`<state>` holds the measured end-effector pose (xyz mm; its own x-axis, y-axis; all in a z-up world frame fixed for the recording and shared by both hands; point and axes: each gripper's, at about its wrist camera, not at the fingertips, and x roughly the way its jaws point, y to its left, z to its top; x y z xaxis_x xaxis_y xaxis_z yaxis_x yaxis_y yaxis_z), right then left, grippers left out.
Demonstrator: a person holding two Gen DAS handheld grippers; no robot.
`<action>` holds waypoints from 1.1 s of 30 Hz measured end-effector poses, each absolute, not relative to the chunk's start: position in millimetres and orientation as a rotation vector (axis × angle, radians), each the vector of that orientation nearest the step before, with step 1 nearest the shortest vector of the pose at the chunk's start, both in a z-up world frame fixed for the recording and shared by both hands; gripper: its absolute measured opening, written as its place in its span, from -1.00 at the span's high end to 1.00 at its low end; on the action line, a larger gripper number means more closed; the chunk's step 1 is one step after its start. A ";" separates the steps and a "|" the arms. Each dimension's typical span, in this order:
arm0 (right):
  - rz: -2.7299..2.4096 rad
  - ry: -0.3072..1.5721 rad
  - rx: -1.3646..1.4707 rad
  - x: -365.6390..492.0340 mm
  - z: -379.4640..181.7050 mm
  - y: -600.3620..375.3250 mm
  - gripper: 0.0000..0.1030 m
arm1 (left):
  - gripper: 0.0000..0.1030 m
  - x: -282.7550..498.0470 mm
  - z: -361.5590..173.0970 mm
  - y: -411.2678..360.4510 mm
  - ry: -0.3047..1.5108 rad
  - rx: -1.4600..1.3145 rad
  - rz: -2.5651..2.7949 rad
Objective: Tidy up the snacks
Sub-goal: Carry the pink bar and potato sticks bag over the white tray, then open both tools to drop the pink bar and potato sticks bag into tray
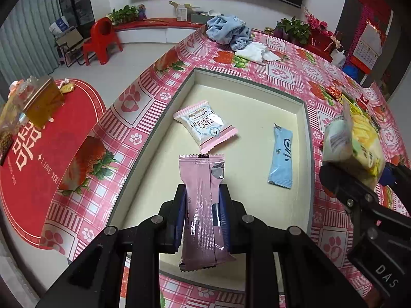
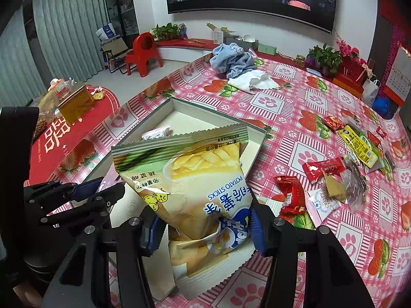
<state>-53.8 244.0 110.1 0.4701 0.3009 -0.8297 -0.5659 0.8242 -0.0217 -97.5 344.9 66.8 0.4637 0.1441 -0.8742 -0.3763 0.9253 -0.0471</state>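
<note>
Over the tray (image 1: 305, 138), the pink packet (image 1: 203, 200) is clamped in the left hand-held gripper (image 1: 203, 218) and the potato-stick bag (image 2: 195, 187) in the right hand-held gripper (image 2: 205, 231), seemingly for depositing.

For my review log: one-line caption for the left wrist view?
Left gripper holds pink packet over tray.

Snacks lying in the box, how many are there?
2: a white-and-pink packet toward the far left of the box, and a blue stick packet near its right wall. The held pink packet might hide others.
</note>
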 end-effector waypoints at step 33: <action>0.558 1.038 -0.310 15.9 91.3 298.7 -0.87 | -0.17 -48.2 48.8 372.8 1.109 -0.251 0.239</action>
